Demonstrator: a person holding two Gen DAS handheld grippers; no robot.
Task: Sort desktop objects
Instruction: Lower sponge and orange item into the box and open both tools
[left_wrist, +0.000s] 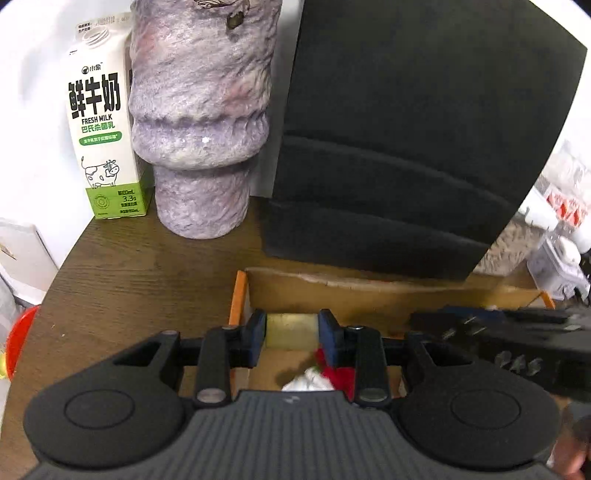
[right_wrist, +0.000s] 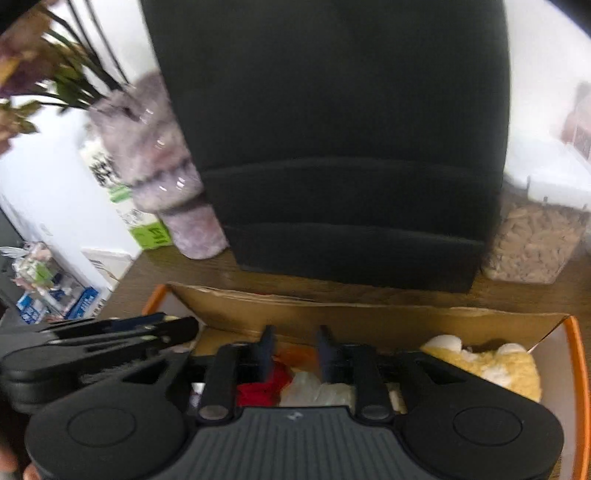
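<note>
My left gripper (left_wrist: 291, 330) is shut on a pale yellow block (left_wrist: 291, 329) and holds it over the cardboard box (left_wrist: 354, 291) with the orange rim. Red and white cloth items (left_wrist: 325, 374) lie inside the box under the fingers. My right gripper (right_wrist: 295, 350) hangs over the same box (right_wrist: 332, 314) with its jaws parted and nothing between them. Below it lie a red item (right_wrist: 264, 387), a white item (right_wrist: 317, 393) and a yellow plush toy (right_wrist: 495, 365). The right gripper shows in the left wrist view (left_wrist: 517, 343) as a dark blurred shape; the left gripper shows in the right wrist view (right_wrist: 110, 339) at the left.
A large black fabric object (left_wrist: 417, 136) stands behind the box. A fuzzy purple vase (left_wrist: 201, 122) and a milk carton (left_wrist: 101, 122) stand at the back left on the brown table (left_wrist: 122, 280). A clear container of pellets (right_wrist: 535, 243) stands at the back right.
</note>
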